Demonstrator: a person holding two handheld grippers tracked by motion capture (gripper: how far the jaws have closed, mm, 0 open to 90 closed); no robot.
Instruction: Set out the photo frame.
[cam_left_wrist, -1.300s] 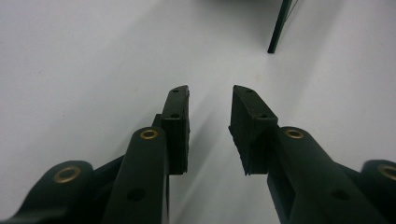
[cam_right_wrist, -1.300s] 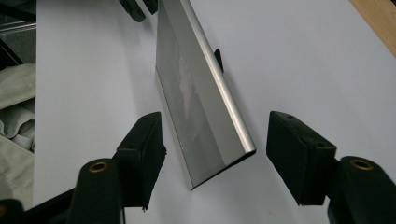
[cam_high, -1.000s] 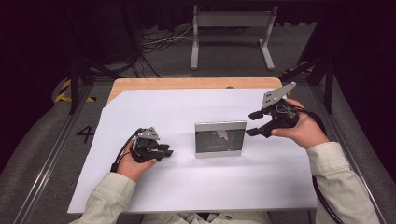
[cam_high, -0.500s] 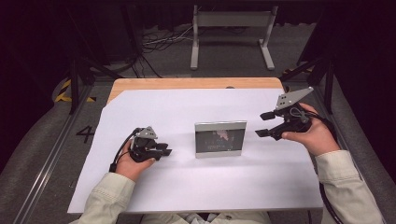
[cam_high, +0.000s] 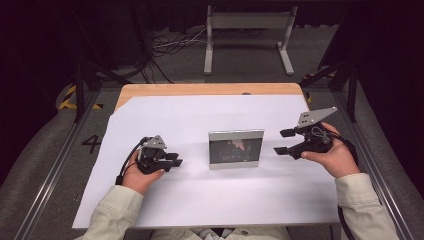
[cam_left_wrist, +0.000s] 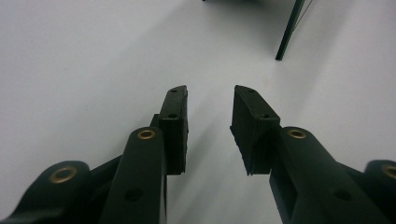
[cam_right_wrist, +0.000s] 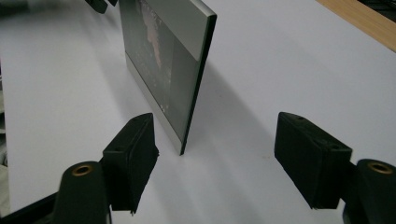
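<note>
A silver-framed picture frame (cam_high: 236, 148) stands upright in the middle of the white sheet (cam_high: 200, 200). My left gripper (cam_high: 175, 159) rests on the sheet to its left, open, with nothing between its jaws (cam_left_wrist: 210, 100). The frame's thin dark edge (cam_left_wrist: 286, 32) shows ahead of it. My right gripper (cam_high: 280, 141) is held just right of the frame, pointing at it, open. Its jaws have just been opening. In the right gripper view the frame's near edge (cam_right_wrist: 196, 84) stands a little beyond the gripper (cam_right_wrist: 212, 135), untouched by the pads.
The sheet covers a wooden table whose bare strip (cam_high: 200, 89) shows at the far edge. Behind the table, on the floor, stand a metal stand (cam_high: 247, 20) and loose cables (cam_high: 165, 47). Metal rails run along both sides of the table.
The right hand has drawn back to the right and lower, away from the frame, and its jaws stand wider. The left hand and the frame have not moved.
</note>
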